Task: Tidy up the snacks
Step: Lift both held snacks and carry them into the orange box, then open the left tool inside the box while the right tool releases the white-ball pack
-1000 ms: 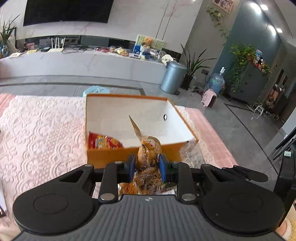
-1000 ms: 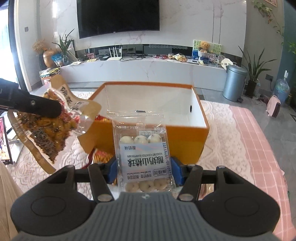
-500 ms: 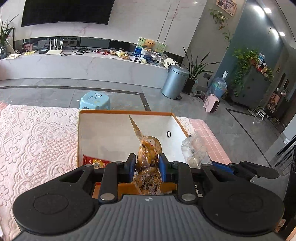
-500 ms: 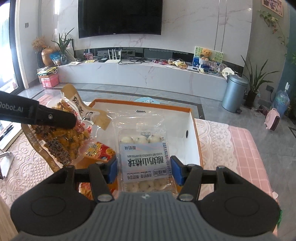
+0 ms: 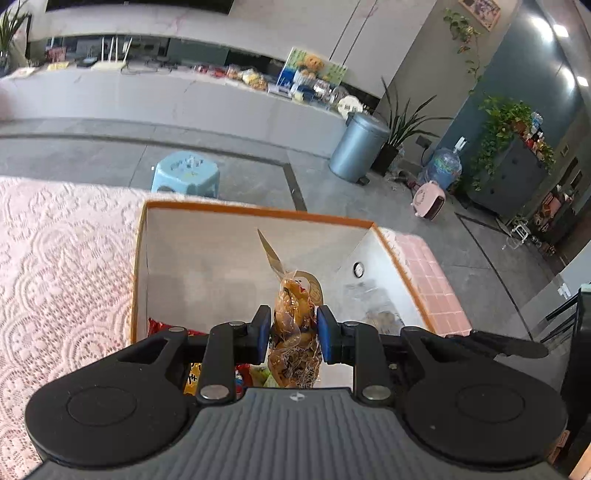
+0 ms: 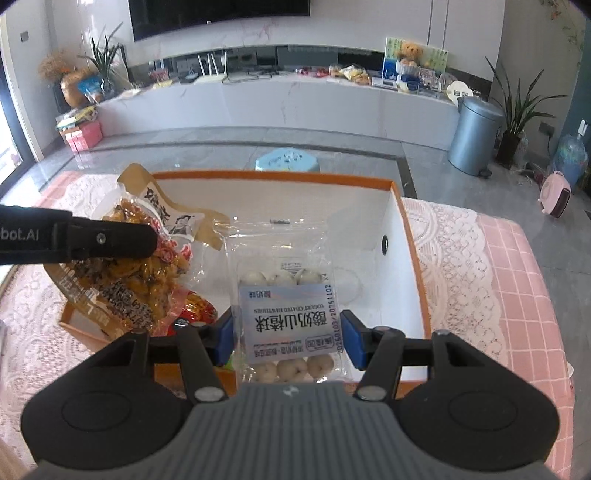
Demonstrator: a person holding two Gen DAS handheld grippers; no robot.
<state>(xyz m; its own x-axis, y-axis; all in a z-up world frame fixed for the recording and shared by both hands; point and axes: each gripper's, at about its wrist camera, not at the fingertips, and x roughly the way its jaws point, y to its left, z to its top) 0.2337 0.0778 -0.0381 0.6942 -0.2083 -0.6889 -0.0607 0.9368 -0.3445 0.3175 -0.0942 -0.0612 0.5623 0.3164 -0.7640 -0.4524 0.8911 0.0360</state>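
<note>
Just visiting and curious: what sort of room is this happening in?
Most likely a home living room: a large wall-mounted TV, a long white media console with a teddy bear, and potted plants.

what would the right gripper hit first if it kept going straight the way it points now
Most likely the white inside floor of the orange box, or its far wall, since the right gripper, shut on the yogurt ball packet, points over the open box; depth is unclear.

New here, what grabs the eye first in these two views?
The orange box with white walls sits mid-frame on the pink lace tablecloth. The right hand-held gripper holds a clear pack of white hawthorn balls over it. The left hand-held gripper pinches a yellow-brown snack bag beside it.
</note>
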